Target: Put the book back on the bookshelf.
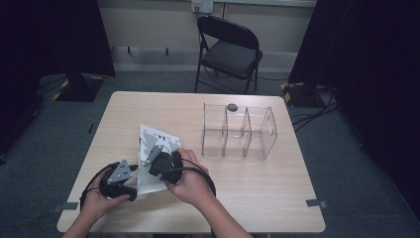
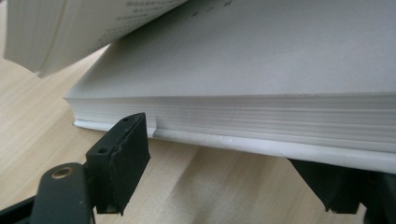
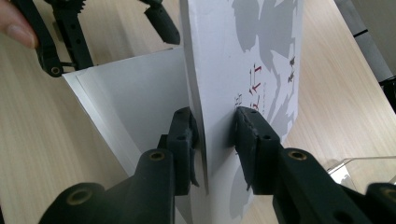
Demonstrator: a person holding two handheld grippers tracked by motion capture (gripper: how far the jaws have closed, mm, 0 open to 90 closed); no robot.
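Book [image 1: 154, 163] sits near the desk [image 1: 257, 198] front edge, approx 7 o'clock from desk centre, well apart from the clear acrylic divider rack [image 1: 238, 131] at approx 2 o'clock.

Right gripper [image 3: 215, 126] is clamped tight on the front cover [image 3: 252, 70], w/ the cover stood nearly upright off the page block. Likely reason: lifting the cover by its free edge opens the book w/o disturbing the pages below. In the right gripper view, one pad sits on the blank inner face, the other on the printed outer face.

Left gripper [image 2: 224, 154] is at the book's 9 o'clock side, low on the desk, jaws well apart. In the left gripper view, the page block [image 2: 261, 114] and back cover edge lie between the two jaws, but the pads don't look pressed on it, so no grip there. Prob. positioned to steady or pin the lower part while the cover swings; that's a guess.

A folding chair [image 1: 229, 52] stands beyond the desk at 12 o'clock.
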